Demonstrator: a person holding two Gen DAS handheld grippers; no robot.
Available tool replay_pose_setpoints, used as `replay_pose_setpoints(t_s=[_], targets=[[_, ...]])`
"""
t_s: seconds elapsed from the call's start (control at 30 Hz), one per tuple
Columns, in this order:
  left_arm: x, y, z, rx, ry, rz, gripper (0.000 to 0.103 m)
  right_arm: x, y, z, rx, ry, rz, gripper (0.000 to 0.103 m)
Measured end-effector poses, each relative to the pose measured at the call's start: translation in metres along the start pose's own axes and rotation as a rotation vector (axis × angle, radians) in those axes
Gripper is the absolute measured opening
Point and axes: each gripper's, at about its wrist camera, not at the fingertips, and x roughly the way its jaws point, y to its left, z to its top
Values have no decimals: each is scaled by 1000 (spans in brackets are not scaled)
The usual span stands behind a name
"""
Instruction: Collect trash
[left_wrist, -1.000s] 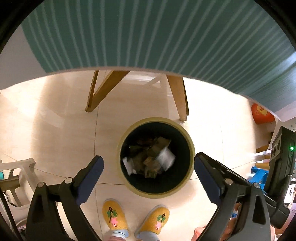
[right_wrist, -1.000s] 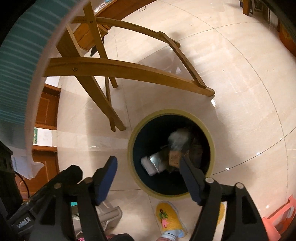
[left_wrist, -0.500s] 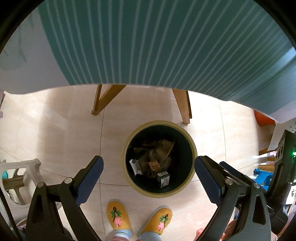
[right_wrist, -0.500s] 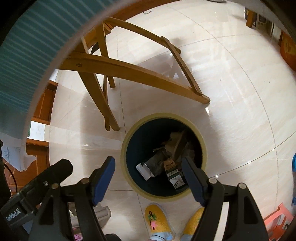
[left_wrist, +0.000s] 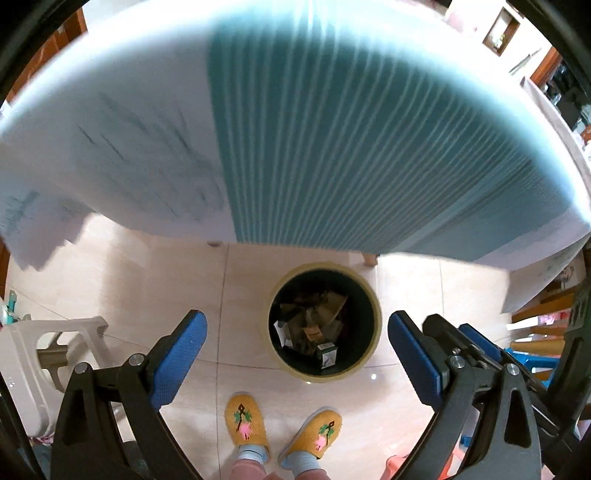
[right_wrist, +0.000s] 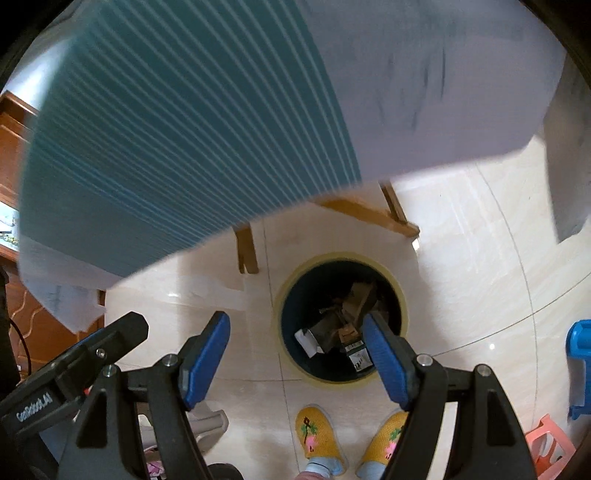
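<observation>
Left wrist shows white stool (left_wrist: 40, 354) — right wrist, blue chair (right_wrist: 580, 365).

Teal striped tablecloth (left_wrist: 351, 147), yellow slippers (left_wrist: 245, 424), white plastic stool (left_wrist: 33, 354).

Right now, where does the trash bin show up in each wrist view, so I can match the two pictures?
Left wrist: the trash bin stands on the floor at lower centre, between the blue pads, below the striped tablecloth.
Right wrist: the bin is right of centre, partly behind one blue pad.
Shared landmark: the yellow slippers just below it.
</observation>
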Motion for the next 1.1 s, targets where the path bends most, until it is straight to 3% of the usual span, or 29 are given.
replay_pose_setpoints(t_s=[0.6, 0.9, 1.1], targets=[[-187, -25, 62, 70, -176, 71, 98, -197, 85, 58, -112, -196, 1, 75], [-253, -36, 71, 57, -251, 62, 98, -256, 117, 73, -151, -266, -9, 75], [-270, -38, 74, 64, -277, 87, 98, -275, 130, 76, -178, -289, -11, 75]])
